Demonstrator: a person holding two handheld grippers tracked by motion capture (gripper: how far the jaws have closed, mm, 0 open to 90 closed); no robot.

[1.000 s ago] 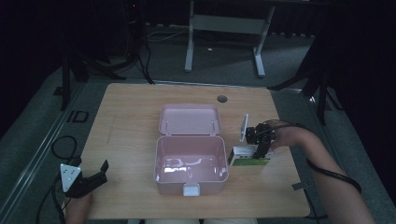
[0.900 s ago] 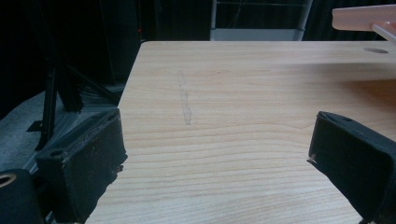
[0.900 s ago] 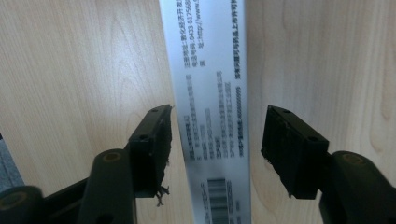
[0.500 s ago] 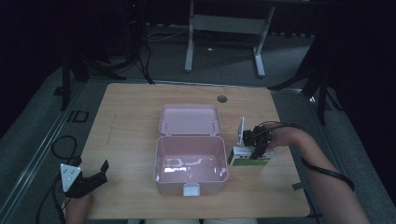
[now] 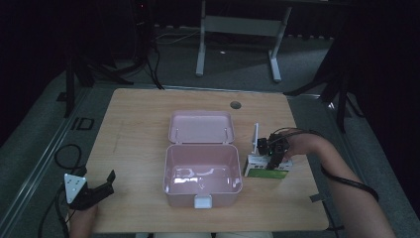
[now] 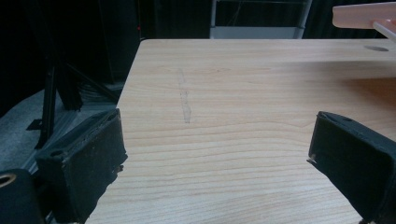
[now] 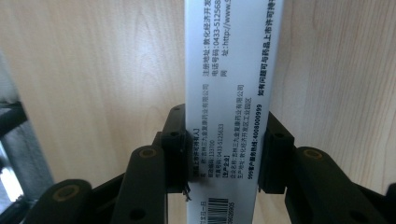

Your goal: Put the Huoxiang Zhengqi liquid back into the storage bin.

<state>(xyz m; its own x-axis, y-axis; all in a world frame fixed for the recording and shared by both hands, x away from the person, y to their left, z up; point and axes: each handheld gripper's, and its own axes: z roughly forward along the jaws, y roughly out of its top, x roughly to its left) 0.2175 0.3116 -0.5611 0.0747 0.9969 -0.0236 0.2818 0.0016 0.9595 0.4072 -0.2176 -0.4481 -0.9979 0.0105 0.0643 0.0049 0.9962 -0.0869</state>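
The right gripper (image 7: 223,154) clamps a white-and-green carton (image 5: 266,167) across its narrow sides. The carton lies flat on the table (image 5: 138,124), just right of the open pink box (image 5: 202,168), long axis left-right. The left gripper (image 6: 219,154) gapes wide, holding nothing.

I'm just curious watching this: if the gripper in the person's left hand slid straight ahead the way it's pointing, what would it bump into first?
Probably nothing soon. The left gripper, jaws apart, looks along bare table toward the far edge. The pink box sits off to the side of that line, though depth is hard to judge.
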